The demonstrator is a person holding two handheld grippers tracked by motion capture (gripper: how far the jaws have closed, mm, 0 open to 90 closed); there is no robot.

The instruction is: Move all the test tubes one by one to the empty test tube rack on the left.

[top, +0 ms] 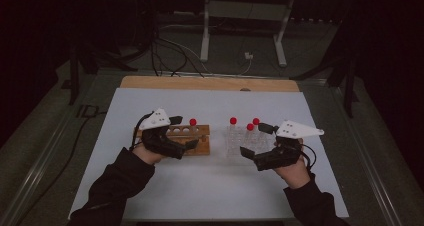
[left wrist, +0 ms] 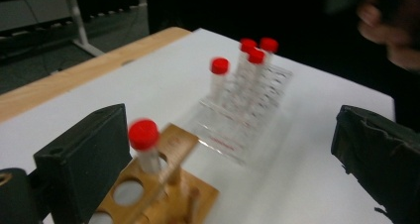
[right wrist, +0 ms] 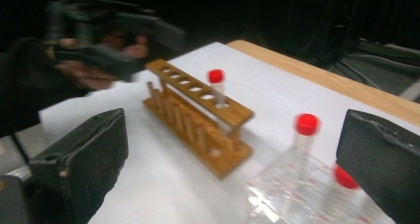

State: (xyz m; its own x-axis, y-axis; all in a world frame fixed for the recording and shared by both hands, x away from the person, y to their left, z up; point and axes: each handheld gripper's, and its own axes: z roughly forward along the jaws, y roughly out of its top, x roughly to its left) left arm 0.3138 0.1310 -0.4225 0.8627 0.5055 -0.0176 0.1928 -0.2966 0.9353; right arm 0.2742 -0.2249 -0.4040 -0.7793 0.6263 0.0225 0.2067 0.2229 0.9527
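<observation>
A: Status? My left gripper (top: 186,131) stands wide with nothing between the jaws; the red-capped tube (left wrist: 144,140) sits in the wooden rack (top: 192,140), end hole.

B: Right gripper (top: 254,140) also wide, empty, clear rack (top: 244,143) at its 12 o'clock.

A: Next: approach one tube squarely, grip below the cap, lift straight.

B: Rack printing is blurred, unreadable.

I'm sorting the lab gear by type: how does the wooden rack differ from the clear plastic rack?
The wooden rack is brown and opaque; the clear rack is see-through. The wooden rack holds one red-capped tube; the clear rack holds several tubes. The wooden rack stands by the left gripper, the clear rack by the right gripper. Both stand upright on the white table.
</observation>
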